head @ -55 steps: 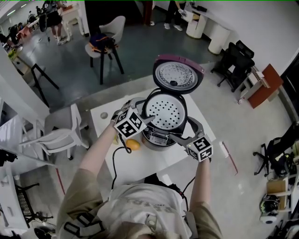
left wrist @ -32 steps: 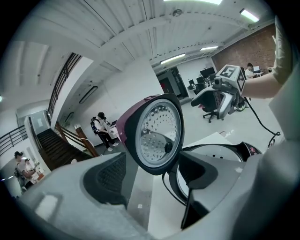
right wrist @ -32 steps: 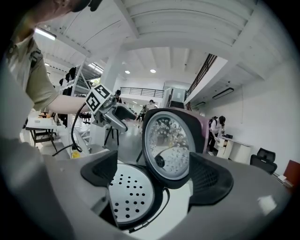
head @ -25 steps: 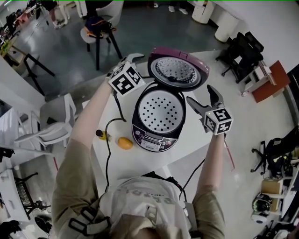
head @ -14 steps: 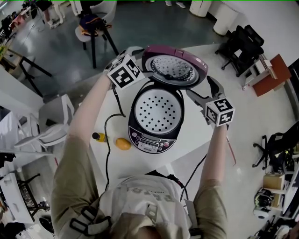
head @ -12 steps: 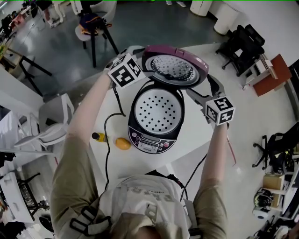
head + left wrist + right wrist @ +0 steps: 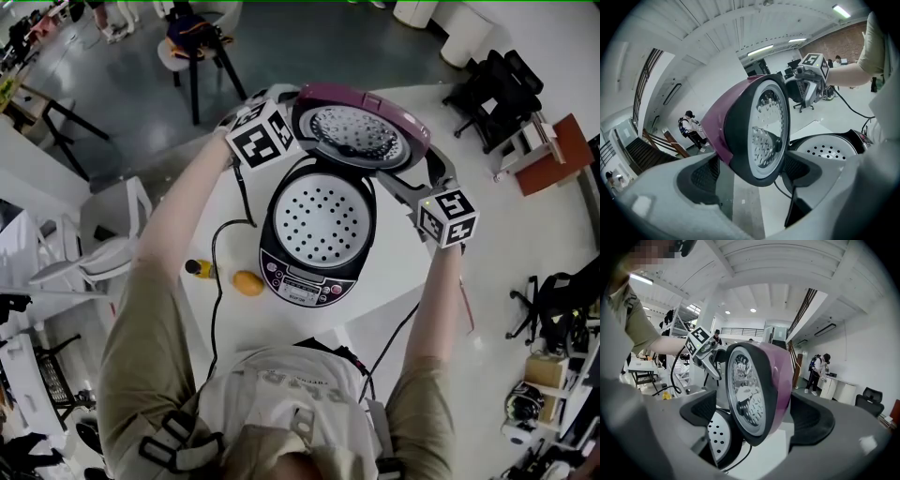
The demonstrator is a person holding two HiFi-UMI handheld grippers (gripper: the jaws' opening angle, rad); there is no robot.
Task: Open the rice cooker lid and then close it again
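The rice cooker stands on the white table with its perforated inner plate showing. Its purple lid is raised, silver inner face toward me. My left gripper is at the lid's left edge and my right gripper at its right edge. In the left gripper view the lid sits between the wide jaws of the left gripper. The right gripper view shows the lid between the wide jaws of the right gripper. I see no pad pressing it.
An orange fruit, a small yellow bottle and the black power cable lie left of the cooker. A white chair stands at the table's left, black chairs at the far right. People stand far off.
Both grippers left the cooker's sides and came up to the lid. Over the last second each closed in until the lid's edge lay between its jaws. The lid stays raised.
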